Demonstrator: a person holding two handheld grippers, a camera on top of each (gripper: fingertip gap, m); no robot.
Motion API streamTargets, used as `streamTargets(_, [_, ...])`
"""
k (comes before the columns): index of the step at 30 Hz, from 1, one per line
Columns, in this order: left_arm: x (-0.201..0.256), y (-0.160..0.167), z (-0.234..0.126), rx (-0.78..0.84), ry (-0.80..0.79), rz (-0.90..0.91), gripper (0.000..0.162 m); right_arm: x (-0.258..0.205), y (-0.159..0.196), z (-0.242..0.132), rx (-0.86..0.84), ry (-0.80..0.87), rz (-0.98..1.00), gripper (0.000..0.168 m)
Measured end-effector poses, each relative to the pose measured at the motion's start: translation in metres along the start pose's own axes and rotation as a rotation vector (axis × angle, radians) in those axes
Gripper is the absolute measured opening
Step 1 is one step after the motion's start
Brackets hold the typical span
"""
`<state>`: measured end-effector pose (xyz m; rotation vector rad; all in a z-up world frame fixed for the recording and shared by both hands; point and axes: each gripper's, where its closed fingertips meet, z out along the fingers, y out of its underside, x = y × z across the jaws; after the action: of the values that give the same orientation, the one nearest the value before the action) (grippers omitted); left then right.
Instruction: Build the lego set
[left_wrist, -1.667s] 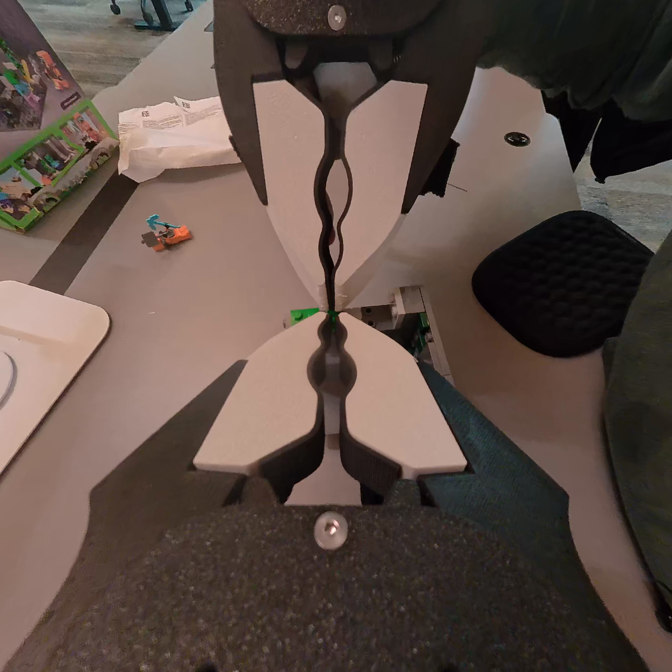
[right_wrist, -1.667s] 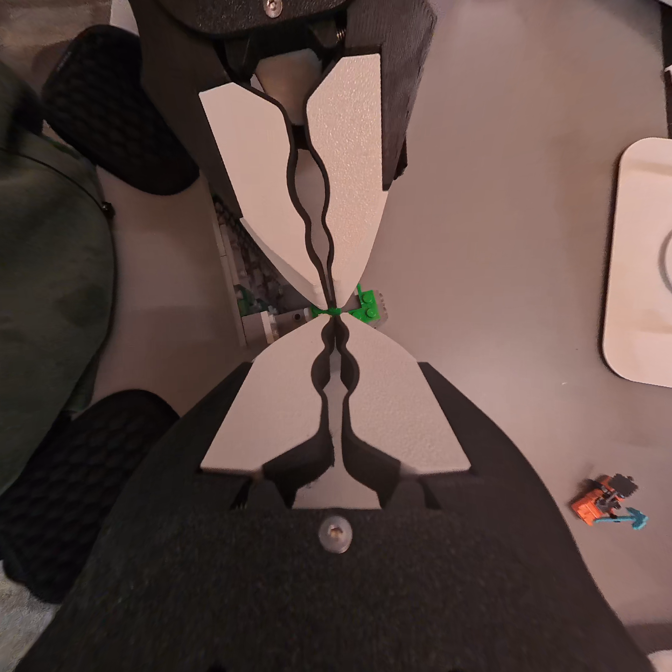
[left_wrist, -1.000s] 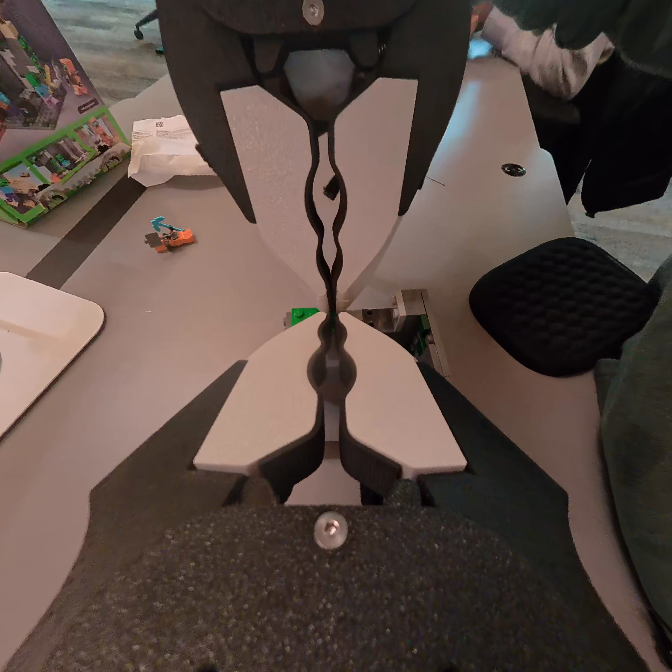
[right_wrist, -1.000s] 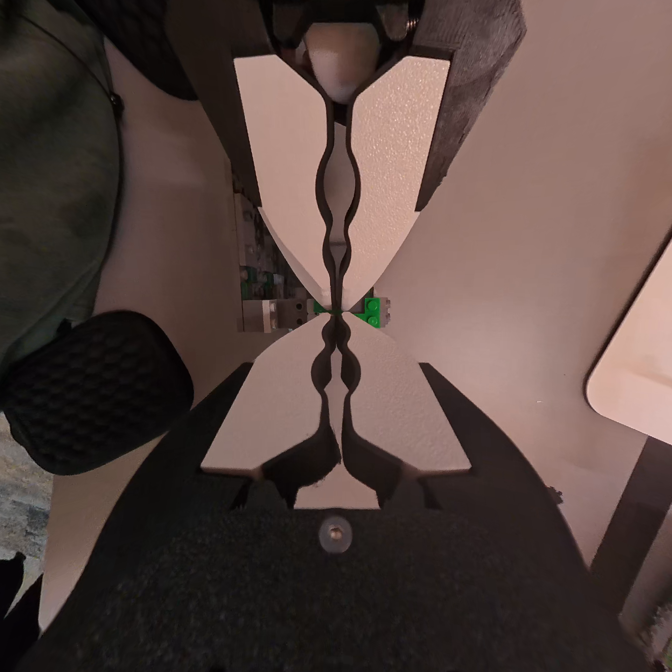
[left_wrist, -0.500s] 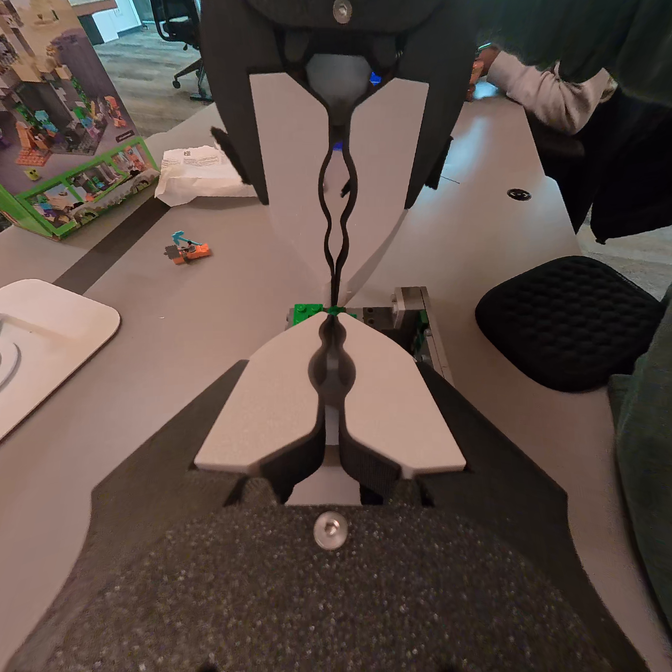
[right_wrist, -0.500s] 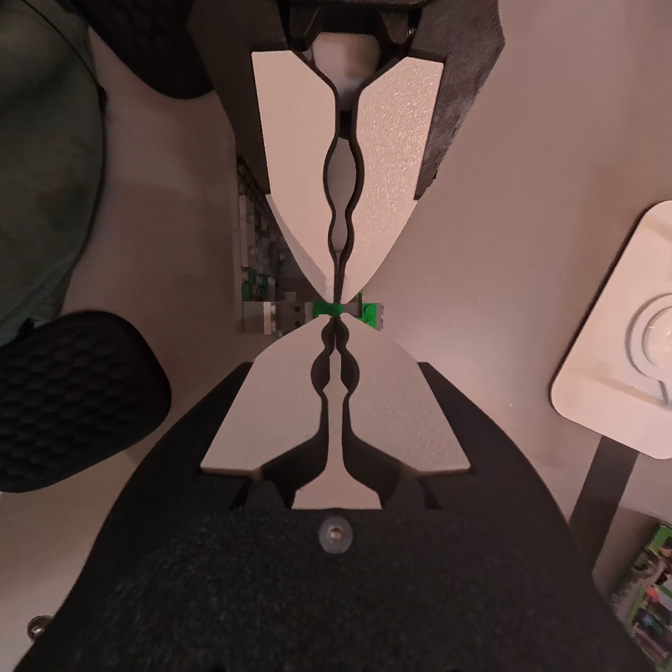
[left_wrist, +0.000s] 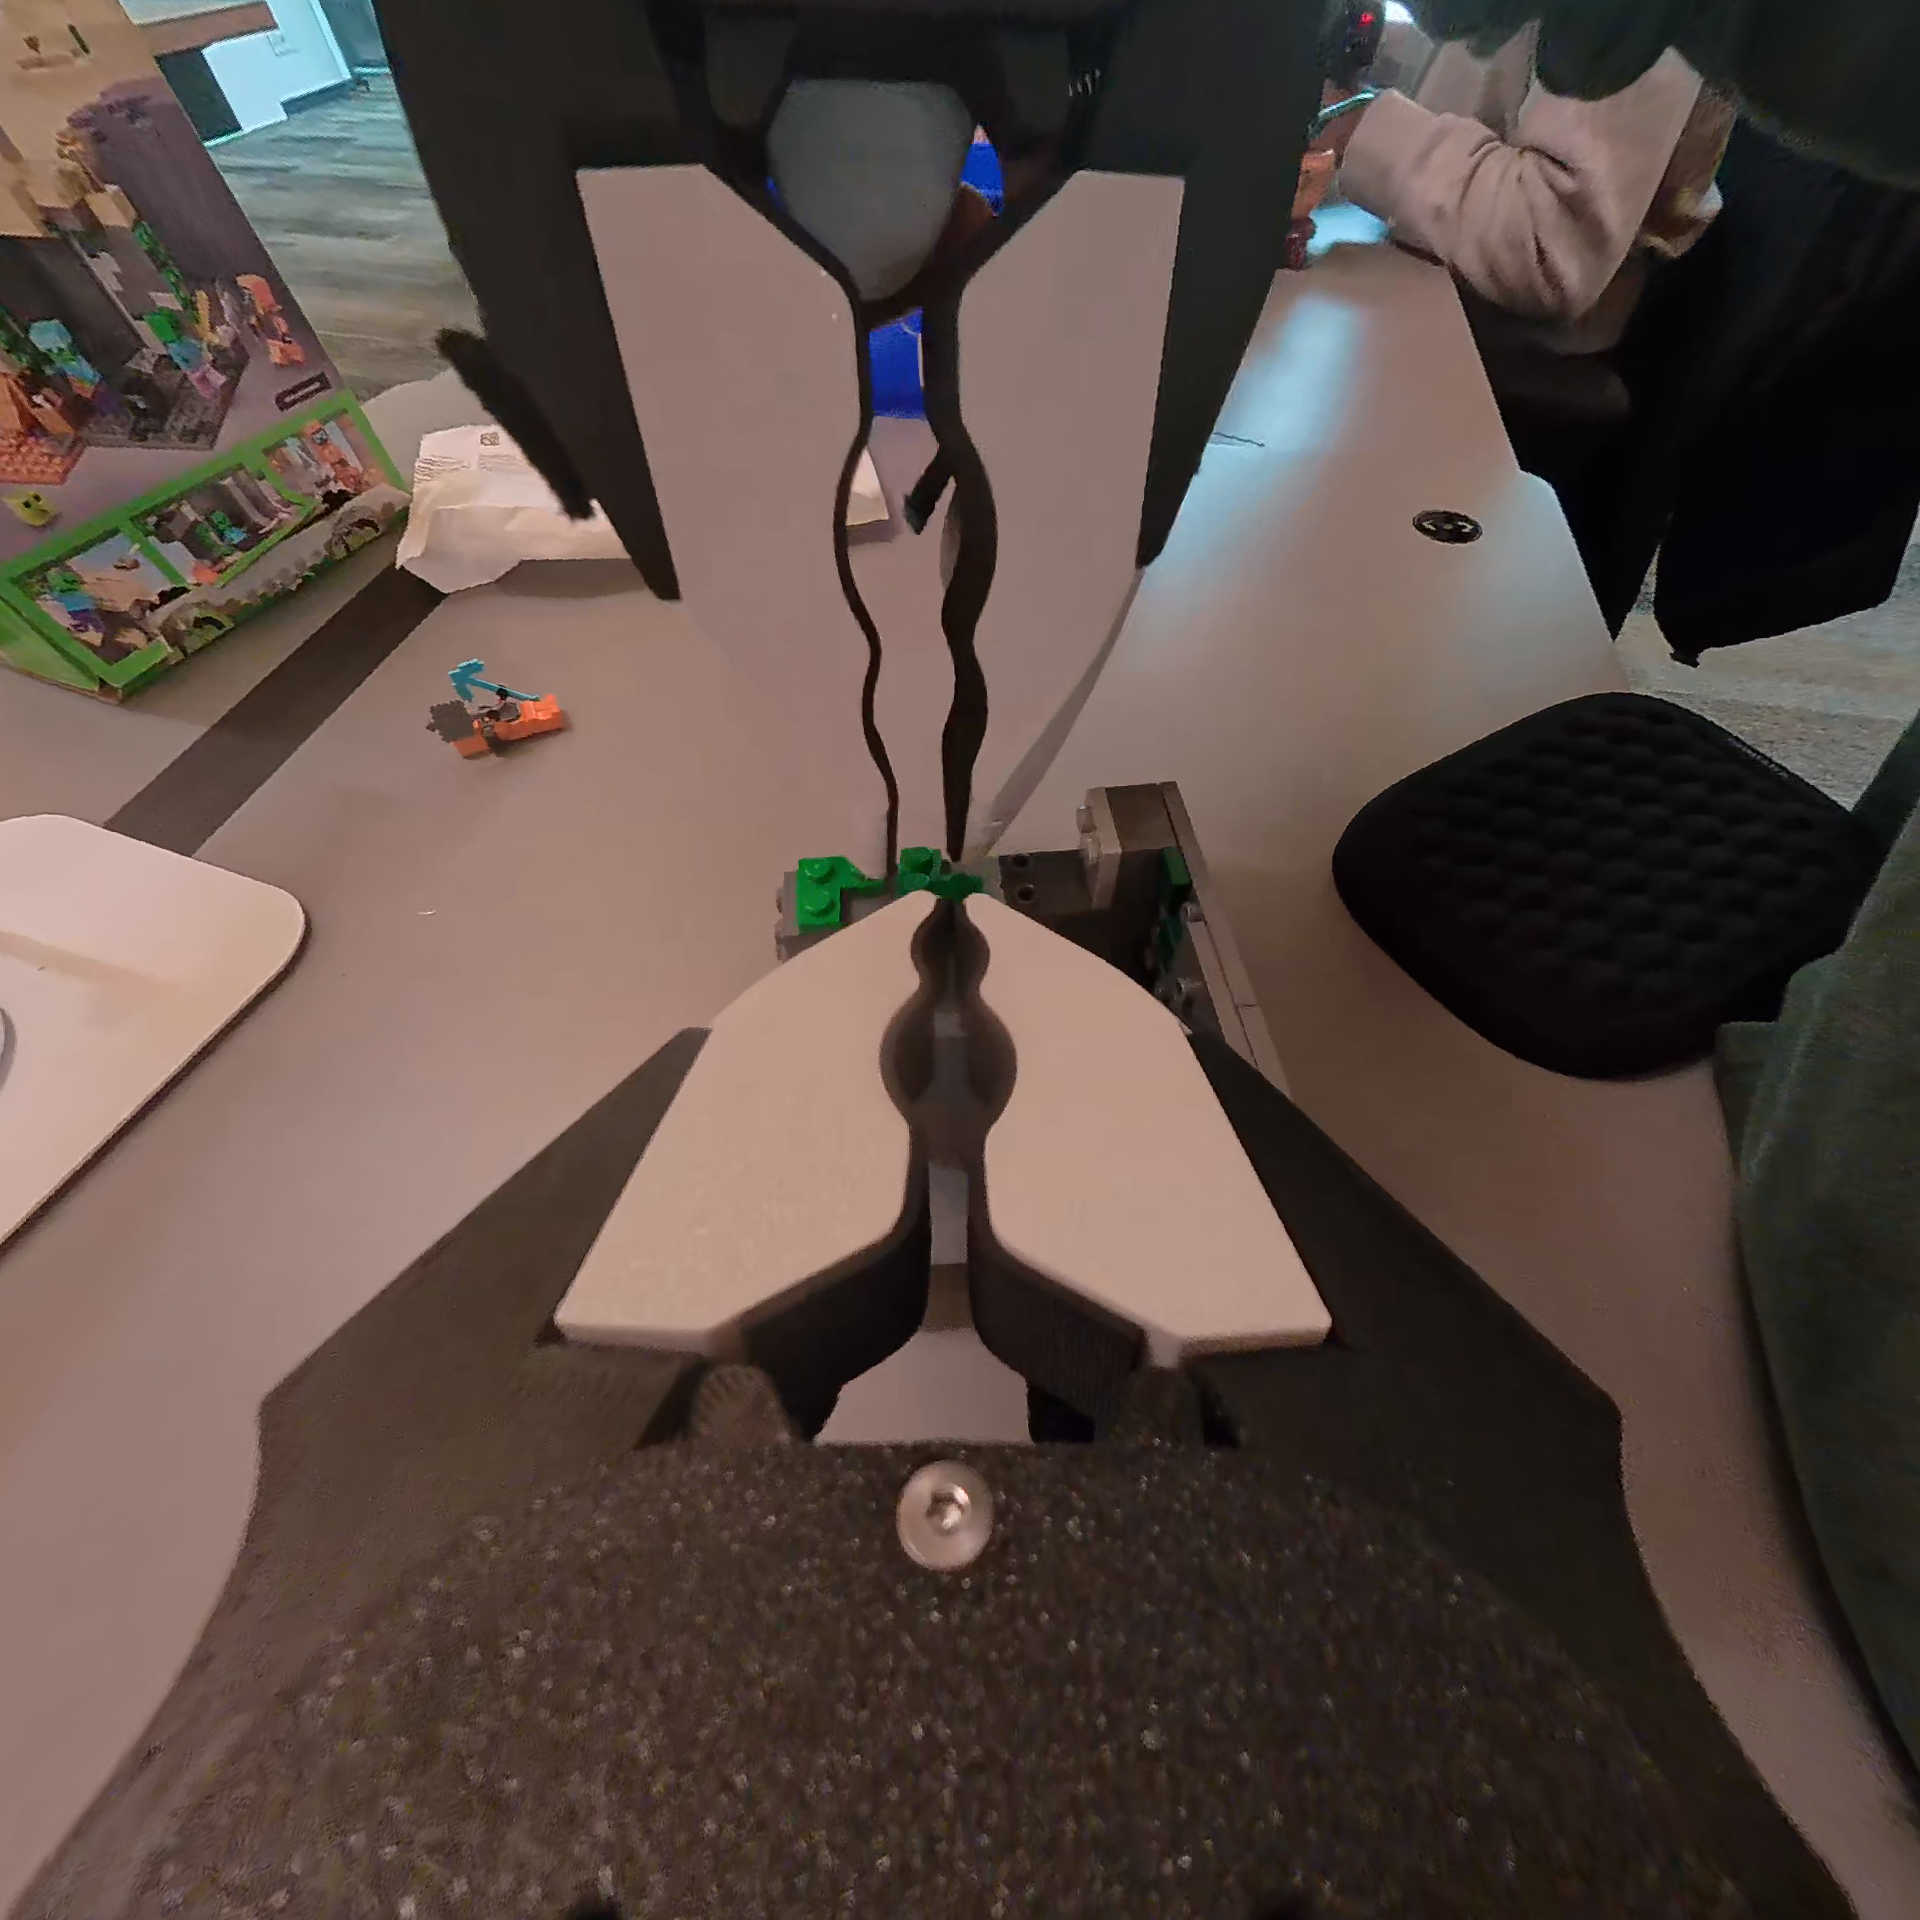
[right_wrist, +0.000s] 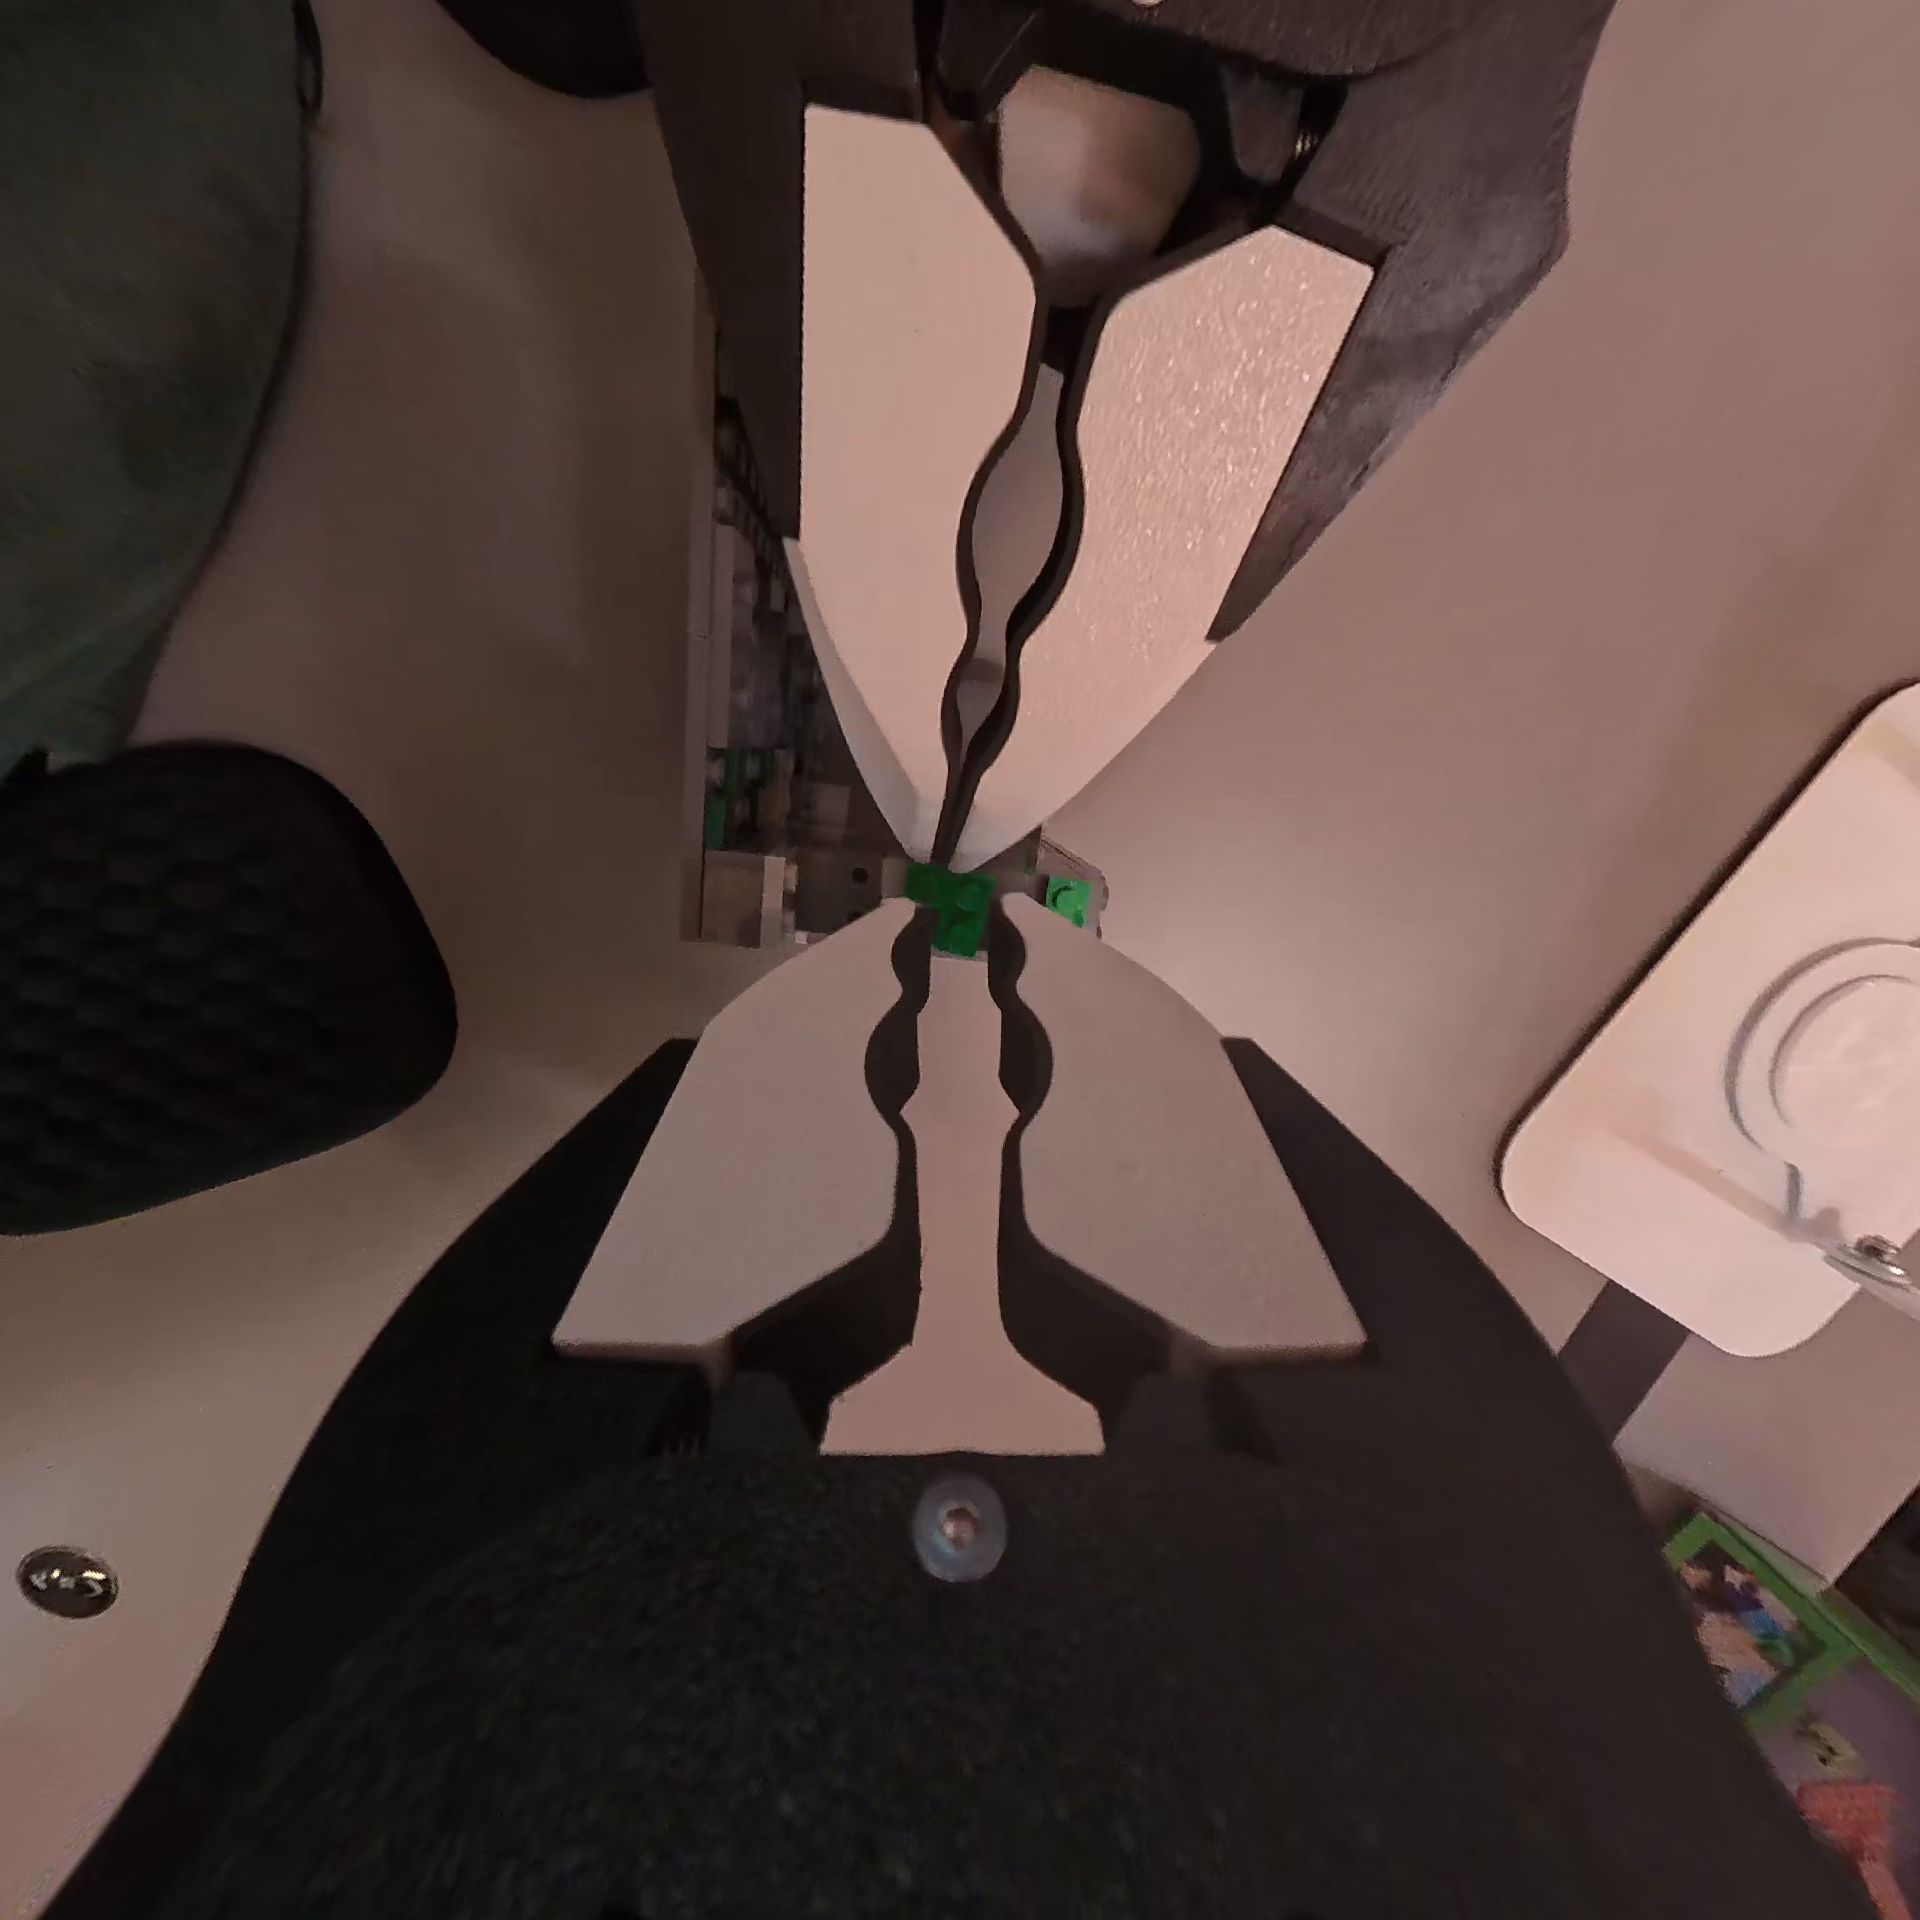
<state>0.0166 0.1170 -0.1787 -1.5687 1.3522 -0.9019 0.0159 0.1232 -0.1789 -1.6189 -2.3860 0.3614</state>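
Hidden behind the pale fingertips at frame centre: most of the grey-and-green brick build (left_wrist: 1143, 894). Cut by the left edge: the colourful printed cardboard box (left_wrist: 156, 416) and rounded white tray (left_wrist: 125, 977). Cropped at upper right: a pale sleeve (left_wrist: 1507, 208). Too small to identify: the orange-and-teal brick figure (left_wrist: 499, 717).

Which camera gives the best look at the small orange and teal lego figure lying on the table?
The left wrist view. There the orange and teal figure lies in plain sight on the grey table, between the lego box and the left tongs, with nothing covering it. The right wrist view does not show it at all.
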Motion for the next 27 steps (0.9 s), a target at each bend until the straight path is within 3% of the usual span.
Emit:
streamTargets(17, [0.0005,0.0045,0.0029,-0.007,0.005,-0.021,0.000,-0.0014,0.0013,0.0040,-0.125,-0.099,-0.152,0.002])
streamTargets(27, [0.0008,0.0046,0.0024,0.003,0.018,-0.031,0.000,-0.0023,0.0008,0.0043,-0.061,-0.151,-0.112,0.002])
